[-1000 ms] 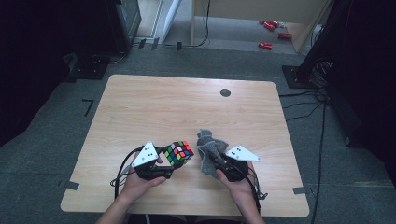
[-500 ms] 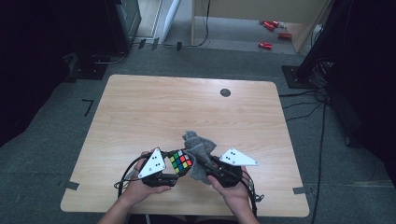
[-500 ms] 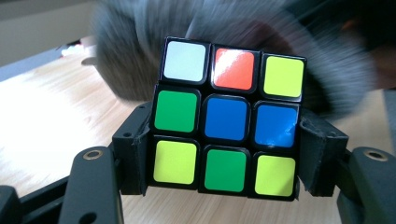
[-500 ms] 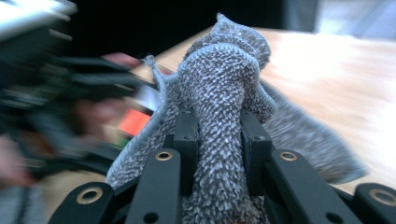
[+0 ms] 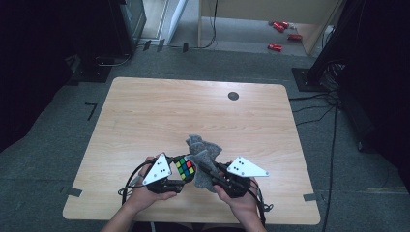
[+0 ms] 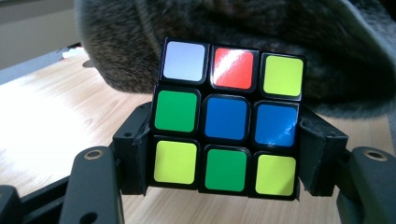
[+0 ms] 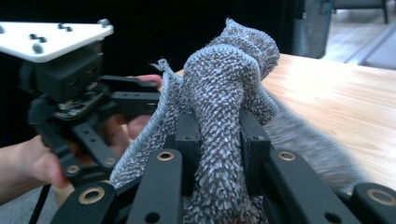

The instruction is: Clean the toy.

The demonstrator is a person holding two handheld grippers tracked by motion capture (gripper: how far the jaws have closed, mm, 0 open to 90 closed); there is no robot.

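Wood surface [image 5: 145, 116]: left fingers [image 6: 224, 154] clamp the cube [image 6: 228, 116]; right fingers [image 7: 217, 140] pinch the grey cloth [image 7: 224, 88], touching the cube's far side, ready to wipe.

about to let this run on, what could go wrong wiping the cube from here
The left gripper clamps the cube only by its lower side edges, so a hard wipe might twist it loose. The right gripper pinches just one bunched fold of the grey cloth; the loose rest could drag on the table.

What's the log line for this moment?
left tongs: shut on puzzle cube | right tongs: shut on grey cloth | cloth beside cube, above table
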